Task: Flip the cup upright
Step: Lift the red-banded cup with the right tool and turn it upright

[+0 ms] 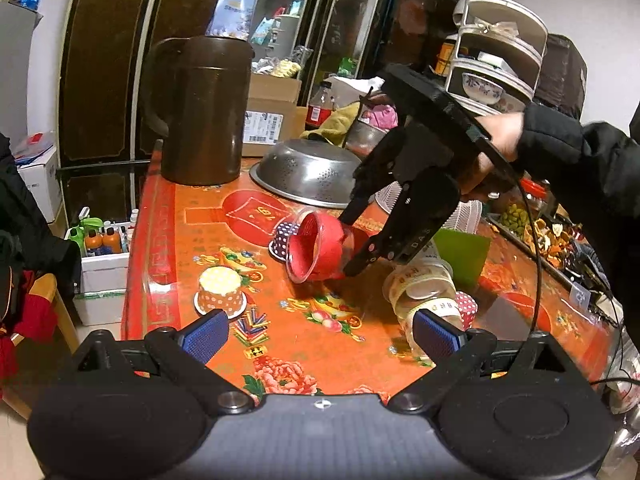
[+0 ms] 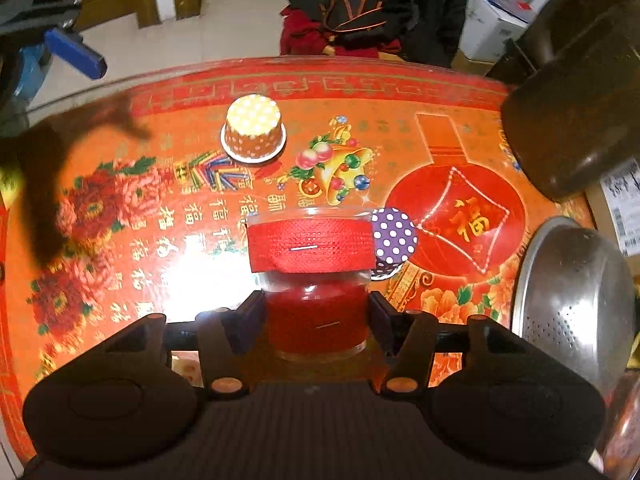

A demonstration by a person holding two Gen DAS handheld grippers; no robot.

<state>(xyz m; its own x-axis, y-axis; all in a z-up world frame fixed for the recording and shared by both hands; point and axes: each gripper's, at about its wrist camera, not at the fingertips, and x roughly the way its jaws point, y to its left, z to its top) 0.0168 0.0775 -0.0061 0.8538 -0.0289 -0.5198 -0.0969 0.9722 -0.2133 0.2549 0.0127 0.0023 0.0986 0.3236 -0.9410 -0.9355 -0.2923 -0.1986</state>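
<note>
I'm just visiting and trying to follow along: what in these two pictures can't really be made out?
- Left wrist view: the clear cup with red lining is partly hidden by the right gripper; its base is not visible.
- Right wrist view: the purple dotted cup is half hidden behind the clear cup, so its pose is unclear.
- Right wrist view: the metal colander is cut off by the frame edge.
- Right wrist view: the left gripper shows only one blue pad.

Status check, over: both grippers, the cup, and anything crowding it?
Right gripper shut on the red-lined cup, cup tilted, mouth sideways. Left gripper open, hovering clear. Purple dotted cup right beside it.
</note>
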